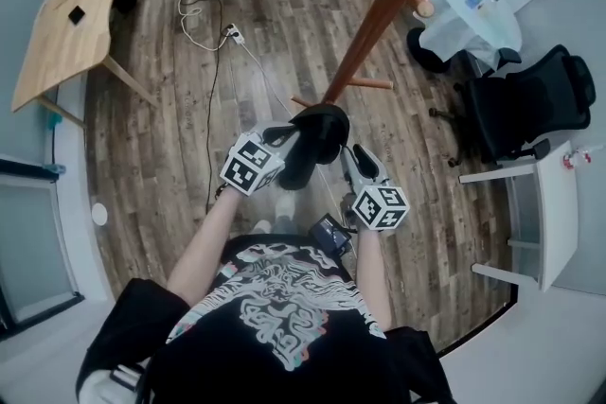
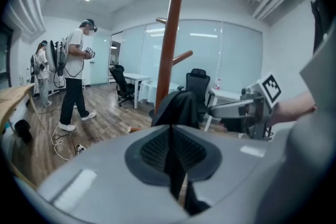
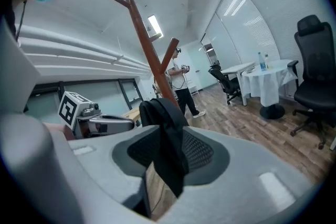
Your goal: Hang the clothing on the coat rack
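left gripper (image 2: 172,132): jaws closed on a fold of the black garment (image 1: 317,142), which was pinched to a thin dark line between the pads.
right gripper (image 3: 168,138): jaws stood apart. A strip of the same cloth hung between them, and a gap beside the cloth showed the wood floor (image 1: 189,128) below.
black garment: bunched between the two grippers, rising just ahead of both pairs of jaws. It was not on any peg.
coat rack (image 1: 379,14): brown wooden pole with angled pegs, straight beyond both pairs of jaws and behind the garment. Whether cloth touched the pole could not be told.
office chair (image 3: 312,76): black, well beyond the right jaws, off to their right.
standing person (image 2: 73,81): far beyond the left jaws, off to their left, on the floor.
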`<state>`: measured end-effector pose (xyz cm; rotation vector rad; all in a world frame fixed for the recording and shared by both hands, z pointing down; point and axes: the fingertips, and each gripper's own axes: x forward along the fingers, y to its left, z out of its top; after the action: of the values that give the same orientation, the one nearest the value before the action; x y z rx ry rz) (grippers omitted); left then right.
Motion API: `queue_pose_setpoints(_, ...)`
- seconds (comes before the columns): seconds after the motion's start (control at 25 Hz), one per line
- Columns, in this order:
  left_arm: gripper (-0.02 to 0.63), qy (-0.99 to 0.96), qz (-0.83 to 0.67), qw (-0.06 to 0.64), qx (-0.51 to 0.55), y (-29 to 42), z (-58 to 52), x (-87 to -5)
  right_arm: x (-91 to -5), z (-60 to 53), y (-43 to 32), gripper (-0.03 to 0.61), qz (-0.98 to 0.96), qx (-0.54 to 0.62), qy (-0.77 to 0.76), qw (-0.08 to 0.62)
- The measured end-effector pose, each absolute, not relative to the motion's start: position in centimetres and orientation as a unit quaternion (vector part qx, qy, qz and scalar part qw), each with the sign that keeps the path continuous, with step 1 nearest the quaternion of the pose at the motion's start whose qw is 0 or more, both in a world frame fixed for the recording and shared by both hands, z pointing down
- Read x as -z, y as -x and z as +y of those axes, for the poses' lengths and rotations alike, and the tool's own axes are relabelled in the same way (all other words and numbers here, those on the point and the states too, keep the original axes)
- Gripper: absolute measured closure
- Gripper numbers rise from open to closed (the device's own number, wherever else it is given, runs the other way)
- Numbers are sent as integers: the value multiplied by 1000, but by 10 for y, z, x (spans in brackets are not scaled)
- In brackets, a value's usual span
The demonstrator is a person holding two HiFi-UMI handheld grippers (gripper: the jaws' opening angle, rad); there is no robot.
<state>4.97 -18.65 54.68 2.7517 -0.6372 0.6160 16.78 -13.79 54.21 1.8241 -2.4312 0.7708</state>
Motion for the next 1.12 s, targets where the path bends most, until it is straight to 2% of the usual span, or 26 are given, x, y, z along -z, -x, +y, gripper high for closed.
queue_pose_setpoints(0.04, 624, -946, -218, 127, -205, -49, -183, -544, -539, -134, -165, 449, -778, -247, -577, -2)
queue_pose_setpoints(0.16, 624, -947, -212, 143, -195, -46, -172, -537, -530, -123, -158, 464, -782, -231, -579, 1)
queue_pose_setpoints(0.2, 624, -947, -209, 144, -195, -45, -169, -536, -527, -119, -155, 522, -782, -220, -583, 7)
queue_pose_setpoints(0.28, 624, -949, -202, 142, -196, -44, -161, -533, -522, -110, -151, 574, -782, -202, -589, 17)
queue_pose_setpoints(0.52, 624, -953, -199, 118, -196, -41, -138, -525, -508, -85, -148, 577, -772, -168, -612, 24)
queue_pose_setpoints(0.68, 624, -958, -189, 70, -204, -35, -118, -516, -501, -64, -140, 577, -766, -157, -623, 27)
queue_pose_setpoints(0.88, 626, -962, -196, 91, -168, -25, -96, -505, -493, -37, -133, 578, -756, -138, -639, 29)
queue_pose_setpoints(1.12, 624, -963, -202, 72, -163, -8, -72, -494, -480, -11, -112, 578, -758, -131, -638, 15)
